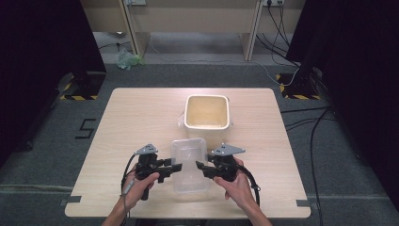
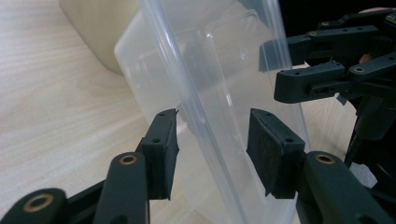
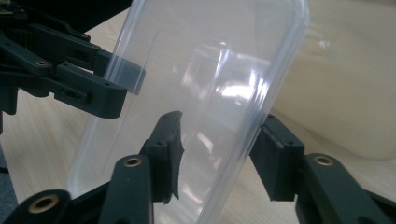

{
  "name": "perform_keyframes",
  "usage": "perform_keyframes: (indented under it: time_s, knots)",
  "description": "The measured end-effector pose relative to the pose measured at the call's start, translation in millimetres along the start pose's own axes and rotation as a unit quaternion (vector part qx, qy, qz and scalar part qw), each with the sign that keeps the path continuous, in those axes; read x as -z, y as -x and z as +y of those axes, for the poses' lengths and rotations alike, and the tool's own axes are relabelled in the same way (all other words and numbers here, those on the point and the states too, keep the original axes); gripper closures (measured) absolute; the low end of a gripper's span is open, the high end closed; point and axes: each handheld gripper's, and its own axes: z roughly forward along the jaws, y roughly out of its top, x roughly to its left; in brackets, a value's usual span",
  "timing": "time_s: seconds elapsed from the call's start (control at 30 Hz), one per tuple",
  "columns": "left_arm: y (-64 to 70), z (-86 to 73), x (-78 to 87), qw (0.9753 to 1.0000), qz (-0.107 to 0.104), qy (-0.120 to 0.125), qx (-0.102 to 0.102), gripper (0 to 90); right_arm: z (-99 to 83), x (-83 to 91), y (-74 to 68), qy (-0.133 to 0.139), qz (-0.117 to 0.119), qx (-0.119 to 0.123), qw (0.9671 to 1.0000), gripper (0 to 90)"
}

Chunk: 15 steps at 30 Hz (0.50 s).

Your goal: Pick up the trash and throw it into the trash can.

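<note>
Clear container (image 1: 189,165), long axis running toward cream bin (image 1: 207,113), lengthwise away from person

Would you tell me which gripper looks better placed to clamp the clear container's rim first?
Probably the right gripper: one jaw already touches the clear plastic container's rim. The left gripper's jaws straddle the opposite rim with gaps on both sides.

Clear plastic container (image 1: 189,165): transparent, smooth and glossy, with bright reflections on its walls. Cream tub (image 1: 207,113): opaque, smooth, low sheen, apparently plastic. Table (image 1: 131,117): pale wood-grain, matt; left gripper (image 2: 212,154) and right gripper (image 3: 219,156) are matt black plastic with brass-coloured pivots.
</note>
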Motion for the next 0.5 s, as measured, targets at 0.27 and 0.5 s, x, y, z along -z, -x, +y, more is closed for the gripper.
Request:
perform_keyframes:
  time_s: [0.27, 0.5]
  knots:
    - [14.6, 4.0, 10.2, 0.9997, 0.004, 0.013, -0.019, 53.8, 6.3, 9.9, -8.7, 0.023, -0.027, 0.030, 0.9989, 60.5]
    - [25.0, 14.9, 21.4, 0.9995, -0.018, 0.016, -0.022, 53.8, 11.7, 25.5, -18.0, 0.044, -0.038, 0.045, 0.9973, 60.7]
